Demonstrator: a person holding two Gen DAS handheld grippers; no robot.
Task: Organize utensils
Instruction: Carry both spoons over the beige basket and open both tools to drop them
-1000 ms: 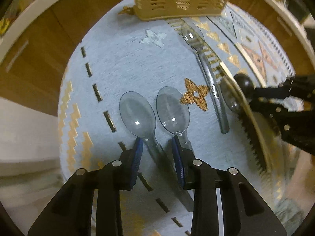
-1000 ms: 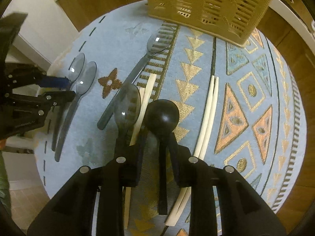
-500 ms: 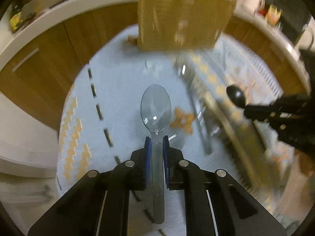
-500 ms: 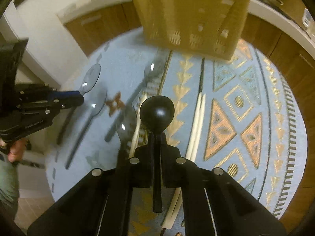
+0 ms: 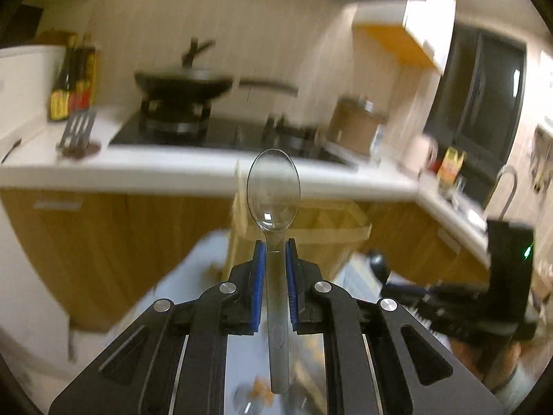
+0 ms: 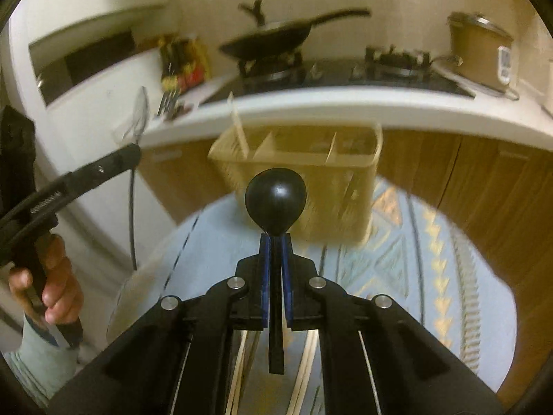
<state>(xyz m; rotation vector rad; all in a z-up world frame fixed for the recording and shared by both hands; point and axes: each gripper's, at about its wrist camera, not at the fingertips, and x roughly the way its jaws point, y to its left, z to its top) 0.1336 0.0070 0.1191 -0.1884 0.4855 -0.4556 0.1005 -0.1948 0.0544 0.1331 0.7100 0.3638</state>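
Kitchen counter with a black wok on the stove runs across the background, wood cabinets below it. On the patterned blue cloth stands a tan slotted caddy with 3 compartments; 1 pale stick leans in its left compartment. The left gripper is clamped on the handle of a clear spoon, bowl pointing forward and raised in front of the caddy. The right gripper is clamped on a black spoon, also lifted, its bowl before the caddy's front wall. Pale chopsticks lie on the cloth beneath the right gripper.
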